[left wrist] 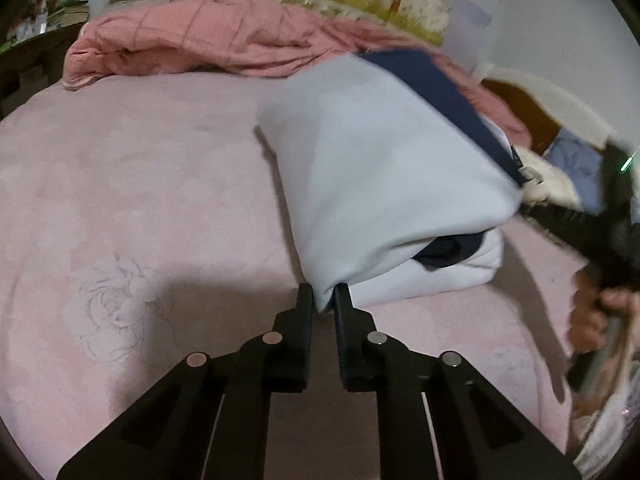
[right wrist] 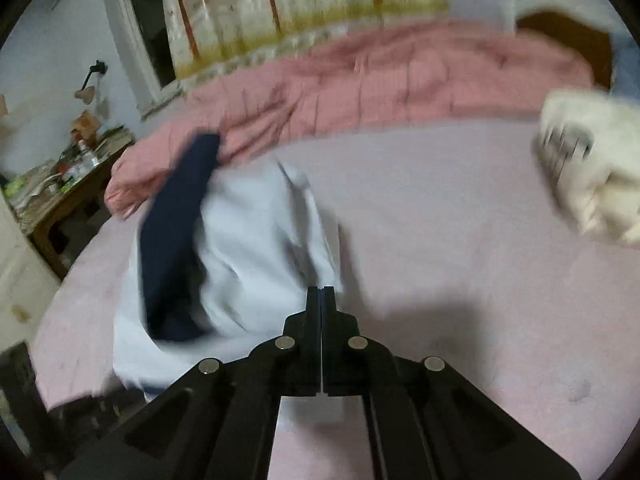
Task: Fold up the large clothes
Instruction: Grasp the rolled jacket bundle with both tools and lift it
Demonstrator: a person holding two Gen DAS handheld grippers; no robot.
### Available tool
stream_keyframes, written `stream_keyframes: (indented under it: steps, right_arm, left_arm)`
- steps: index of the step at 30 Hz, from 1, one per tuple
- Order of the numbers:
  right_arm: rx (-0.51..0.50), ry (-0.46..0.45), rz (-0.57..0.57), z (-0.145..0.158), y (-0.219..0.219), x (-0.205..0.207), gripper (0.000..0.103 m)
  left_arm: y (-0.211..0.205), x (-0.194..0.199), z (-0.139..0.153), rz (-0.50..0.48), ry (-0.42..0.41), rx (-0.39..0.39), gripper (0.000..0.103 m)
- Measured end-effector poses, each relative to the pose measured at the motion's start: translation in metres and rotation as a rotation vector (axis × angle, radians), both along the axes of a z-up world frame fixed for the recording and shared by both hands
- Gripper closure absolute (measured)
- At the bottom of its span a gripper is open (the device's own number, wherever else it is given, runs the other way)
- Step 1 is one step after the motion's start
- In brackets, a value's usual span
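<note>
On the pink bed [left wrist: 120, 184], a pale blue garment [left wrist: 384, 184] with a navy band is seen partly folded and lifted, one corner pinched in the nearly closed left gripper [left wrist: 323, 296], another edge clamped in the fully closed right gripper [right wrist: 321, 294], a pink quilt [left wrist: 192, 44] bunched behind.

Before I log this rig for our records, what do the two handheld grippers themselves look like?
Both the left gripper and right gripper are matte black, with flat straight fingers on angular linkage arms joined by round silver pins. No cables or markings show; a bare hand grips the right one's handle.
</note>
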State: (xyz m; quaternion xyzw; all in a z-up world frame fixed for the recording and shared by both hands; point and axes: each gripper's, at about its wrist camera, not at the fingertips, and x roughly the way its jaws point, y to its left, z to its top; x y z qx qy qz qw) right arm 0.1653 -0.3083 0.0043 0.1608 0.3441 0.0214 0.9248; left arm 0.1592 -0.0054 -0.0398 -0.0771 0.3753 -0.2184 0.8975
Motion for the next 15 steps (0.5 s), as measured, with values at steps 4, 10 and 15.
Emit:
stream_keyframes:
  steps: [4, 10, 15]
  right_arm:
    - [0.016, -0.068, 0.016, 0.009, -0.016, -0.022, 0.103]
    - [0.08, -0.144, 0.039, 0.046, -0.019, -0.023, 0.028]
    - [0.187, -0.133, 0.129, 0.052, -0.007, 0.006, 0.0]
  left_arm:
    - [0.012, -0.022, 0.026, -0.022, -0.152, -0.087, 0.054]
    - [0.017, 0.005, 0.061, 0.054, -0.156, -0.132, 0.008]
    - [0.02, 0.072, 0.069, 0.04, 0.02, -0.253, 0.001]
